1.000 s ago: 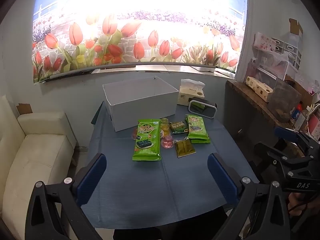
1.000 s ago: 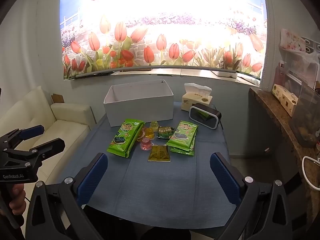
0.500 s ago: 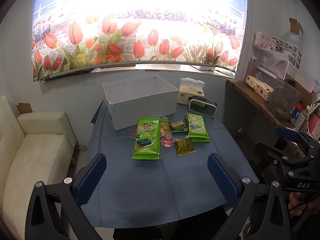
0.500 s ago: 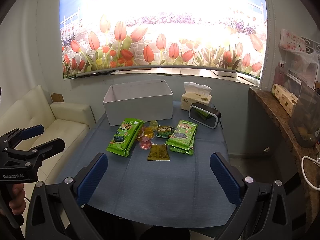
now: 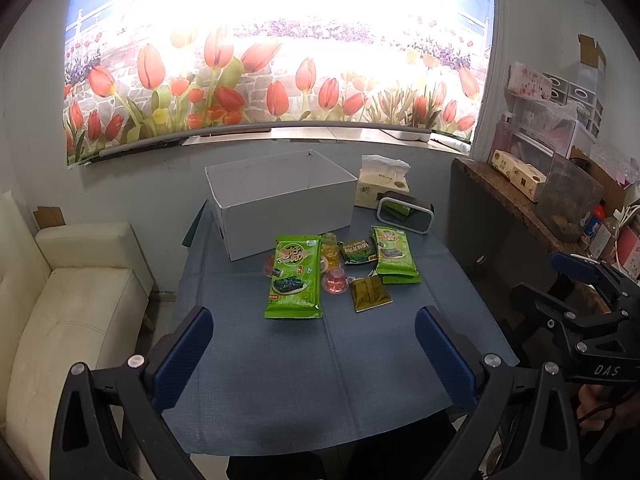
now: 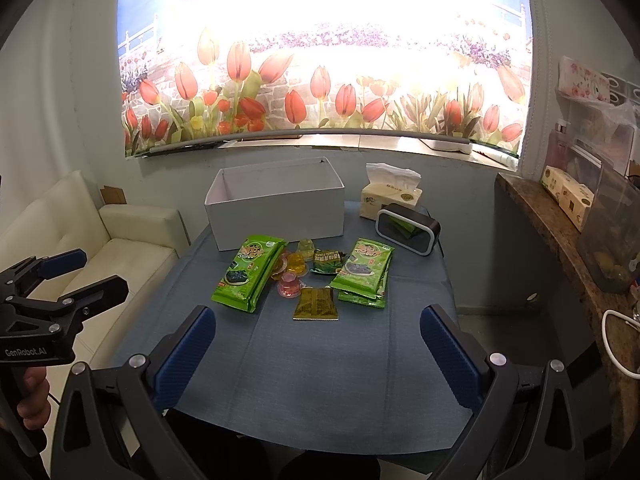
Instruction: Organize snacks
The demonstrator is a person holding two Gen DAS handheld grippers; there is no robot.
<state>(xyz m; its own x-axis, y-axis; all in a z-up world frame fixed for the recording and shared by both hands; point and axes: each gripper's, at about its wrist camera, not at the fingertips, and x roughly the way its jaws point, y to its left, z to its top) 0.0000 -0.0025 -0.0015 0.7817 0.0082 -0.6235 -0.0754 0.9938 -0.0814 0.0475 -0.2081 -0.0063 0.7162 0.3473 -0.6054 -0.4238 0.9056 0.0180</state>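
Observation:
Snacks lie in the middle of a blue-clothed table point(image 5: 328, 364): a big green seaweed pack point(image 5: 294, 276) on the left, a stack of green packs point(image 5: 394, 255) on the right, a small dark green packet point(image 5: 355, 251), an olive sachet point(image 5: 370, 294), and pink point(image 5: 335, 282) and yellow jelly cups point(image 5: 330, 250). An open white box point(image 5: 280, 200) stands behind them. My left gripper point(image 5: 314, 350) and right gripper point(image 6: 316, 346) are both open and empty, held back over the table's near edge. The same packs point(image 6: 248, 272) and box point(image 6: 276, 204) show in the right wrist view.
A tissue box point(image 5: 382, 188) and a black clock point(image 5: 405, 214) stand at the back right of the table. A cream sofa point(image 5: 72, 304) is on the left. A cluttered brown shelf point(image 5: 532, 204) runs along the right wall.
Both views have drawn back very slightly from the table. The snacks and box have not moved and both grippers stay open.

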